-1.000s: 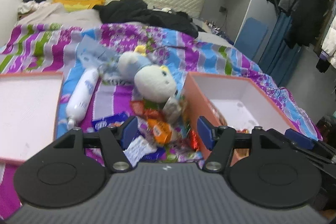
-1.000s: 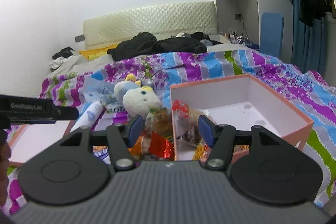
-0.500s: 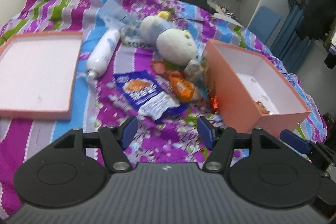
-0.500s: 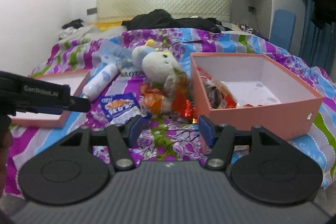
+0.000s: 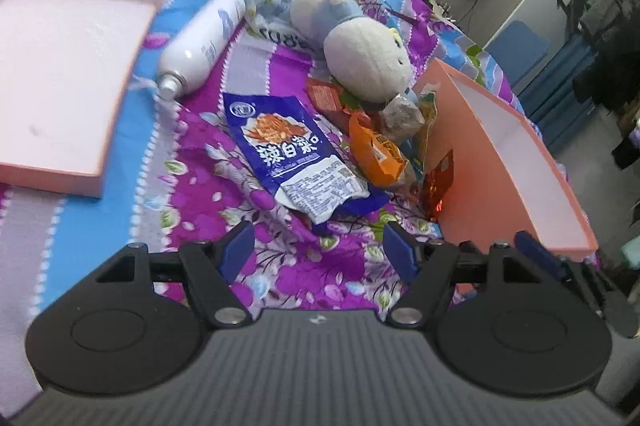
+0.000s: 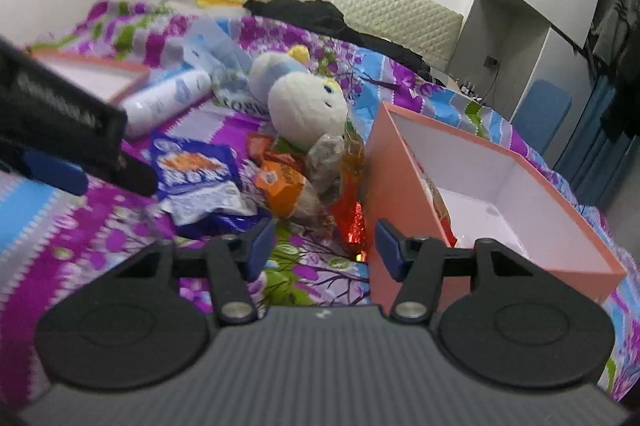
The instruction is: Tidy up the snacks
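Observation:
Snack packets lie in a pile on the bedspread beside an open pink box (image 5: 472, 162) (image 6: 404, 186). A blue packet (image 5: 288, 154) (image 6: 196, 170), an orange packet (image 5: 376, 154) (image 6: 284, 186) and a shiny red packet (image 5: 438, 182) (image 6: 354, 222) show in both views. A packet lies inside the box against its near wall (image 6: 438, 202). My left gripper (image 5: 320, 256) is open and empty, just short of the blue packet. My right gripper (image 6: 324, 246) is open and empty, just short of the red packet at the box corner.
A plush toy (image 5: 360, 42) (image 6: 300, 106) leans behind the pile. A white spray bottle (image 5: 200, 42) and the box's pink lid (image 5: 60, 74) lie to the left. Black clothing covers the bed's far end (image 6: 320, 14). A wardrobe stands at the right.
Both grippers have risen and tilted down over the snack pile, then moved closer to it. The blue packet and the box now fill more of each view. Both stay open.

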Tool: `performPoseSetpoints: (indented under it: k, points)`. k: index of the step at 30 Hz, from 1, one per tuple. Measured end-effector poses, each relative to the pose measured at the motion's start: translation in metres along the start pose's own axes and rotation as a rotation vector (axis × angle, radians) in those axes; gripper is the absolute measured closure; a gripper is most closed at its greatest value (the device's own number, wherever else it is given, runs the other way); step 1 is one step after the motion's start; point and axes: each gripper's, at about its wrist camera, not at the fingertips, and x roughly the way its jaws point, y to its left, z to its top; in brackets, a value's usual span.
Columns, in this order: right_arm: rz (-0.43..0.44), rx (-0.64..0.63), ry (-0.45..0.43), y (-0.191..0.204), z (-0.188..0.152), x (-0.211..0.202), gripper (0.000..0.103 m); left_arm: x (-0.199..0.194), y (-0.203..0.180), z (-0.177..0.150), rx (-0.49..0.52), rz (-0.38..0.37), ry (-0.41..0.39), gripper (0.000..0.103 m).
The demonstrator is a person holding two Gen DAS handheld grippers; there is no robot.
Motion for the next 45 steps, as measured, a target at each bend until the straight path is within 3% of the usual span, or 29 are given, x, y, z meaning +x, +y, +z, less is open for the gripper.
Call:
performPoseSetpoints:
  k: [6,11,14,19,24,28,30,32,34,38,45]
  points:
    - [-0.037,-0.097,0.033,0.006,-0.007,0.049,0.046,0.052,0.008,0.023,-0.011,-0.023,0.073,0.028]
    - [-0.047,-0.193,0.042,0.01,-0.01,0.076,0.049,0.087,-0.007,0.037,0.126,-0.018,0.154,0.021]
    - [-0.056,-0.223,0.05,0.011,-0.01,0.088,0.049,0.1,-0.017,0.039,0.188,0.027,0.171,0.021]
    - [-0.069,-0.258,0.065,0.016,-0.014,0.104,0.052,0.12,-0.021,0.032,0.209,0.078,0.228,0.022]
    - [-0.076,-0.244,0.107,0.017,-0.018,0.122,0.064,0.126,-0.016,0.029,0.16,0.105,0.217,0.025]
    - [-0.093,-0.25,0.103,0.018,-0.021,0.128,0.071,0.127,-0.015,0.029,0.141,0.145,0.203,0.038]
    - [-0.104,-0.246,0.099,0.016,-0.019,0.129,0.079,0.127,-0.015,0.029,0.143,0.169,0.186,0.052]
    - [-0.104,-0.233,0.1,0.013,-0.017,0.128,0.089,0.126,-0.014,0.029,0.147,0.204,0.173,0.074]
    - [-0.087,-0.202,0.104,0.008,-0.014,0.125,0.094,0.122,-0.011,0.03,0.123,0.199,0.163,0.081]
    - [-0.056,-0.16,0.103,0.0,-0.009,0.114,0.098,0.111,-0.012,0.033,0.098,0.194,0.128,0.087]
    - [0.018,-0.05,0.108,-0.015,0.002,0.087,0.099,0.086,-0.028,0.022,0.095,0.162,0.105,0.089]
